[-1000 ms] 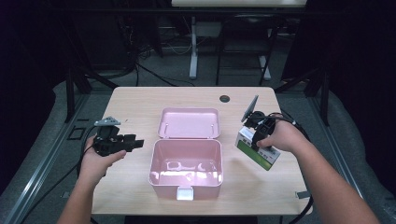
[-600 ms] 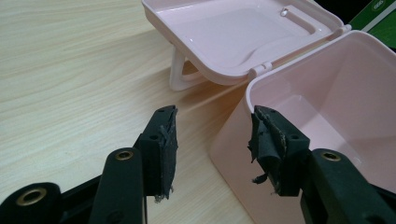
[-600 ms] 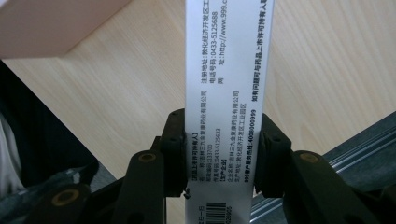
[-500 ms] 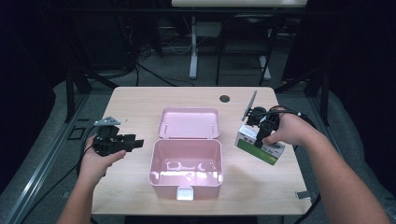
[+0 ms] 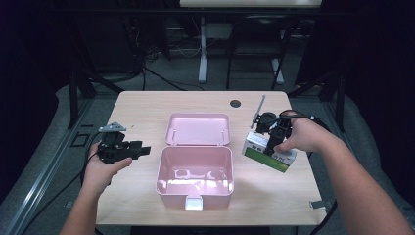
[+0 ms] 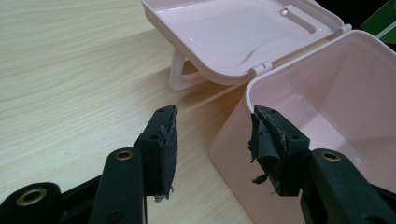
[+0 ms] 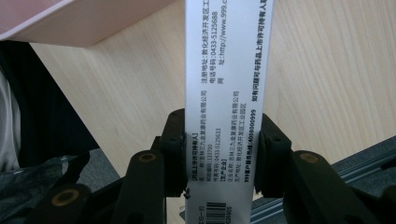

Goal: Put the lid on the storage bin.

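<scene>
right gripper (image 5: 269, 142) clamping carton (image 5: 268, 152), open pink box (image 5: 195, 171) (beside)

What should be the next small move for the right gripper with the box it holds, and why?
Probably carry the white and green box sideways toward the open pink container. The right gripper is shut on the box and holds it beside the container, whose lid lies folded back. The left gripper, open, waits on the container's other side, out of that path.
</scene>
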`<action>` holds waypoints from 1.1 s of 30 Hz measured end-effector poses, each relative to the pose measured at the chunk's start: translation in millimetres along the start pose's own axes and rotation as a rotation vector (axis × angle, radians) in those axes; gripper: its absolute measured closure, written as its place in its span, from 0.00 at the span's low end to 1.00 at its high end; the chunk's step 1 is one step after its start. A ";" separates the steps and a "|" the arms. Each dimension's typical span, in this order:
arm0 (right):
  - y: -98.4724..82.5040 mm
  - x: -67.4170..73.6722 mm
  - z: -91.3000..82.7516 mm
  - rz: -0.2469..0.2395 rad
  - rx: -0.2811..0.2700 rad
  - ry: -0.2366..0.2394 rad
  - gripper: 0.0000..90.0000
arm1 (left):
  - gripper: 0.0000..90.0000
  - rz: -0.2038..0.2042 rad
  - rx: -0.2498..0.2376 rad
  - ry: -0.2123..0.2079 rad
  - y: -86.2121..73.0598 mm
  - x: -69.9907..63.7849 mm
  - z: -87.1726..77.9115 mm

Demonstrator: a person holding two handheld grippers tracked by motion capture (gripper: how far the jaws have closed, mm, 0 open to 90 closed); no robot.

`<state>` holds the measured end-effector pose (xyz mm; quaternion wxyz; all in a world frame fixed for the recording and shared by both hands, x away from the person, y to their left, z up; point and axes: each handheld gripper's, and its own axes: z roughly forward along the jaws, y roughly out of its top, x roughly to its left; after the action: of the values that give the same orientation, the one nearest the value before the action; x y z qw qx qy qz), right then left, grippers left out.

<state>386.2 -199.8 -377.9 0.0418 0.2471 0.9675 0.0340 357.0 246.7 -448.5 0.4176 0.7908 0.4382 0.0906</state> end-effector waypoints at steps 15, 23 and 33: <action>2.1 10.0 -14.4 -0.054 0.001 0.006 0.69 | 0.56 -0.001 -0.003 -0.002 -0.1 0.7 -0.4; 11.3 30.8 -33.4 -0.125 0.003 0.002 0.69 | 0.57 -0.002 -0.005 -0.003 -0.2 0.6 -0.5; 41.0 55.3 -38.6 -0.201 0.009 0.002 0.69 | 0.56 -0.005 -0.007 -0.004 -0.2 1.5 -2.0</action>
<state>353.6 -139.1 -339.6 0.0430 0.1487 0.9876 0.0256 356.7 249.1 -447.8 0.4214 0.7884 0.4391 0.0897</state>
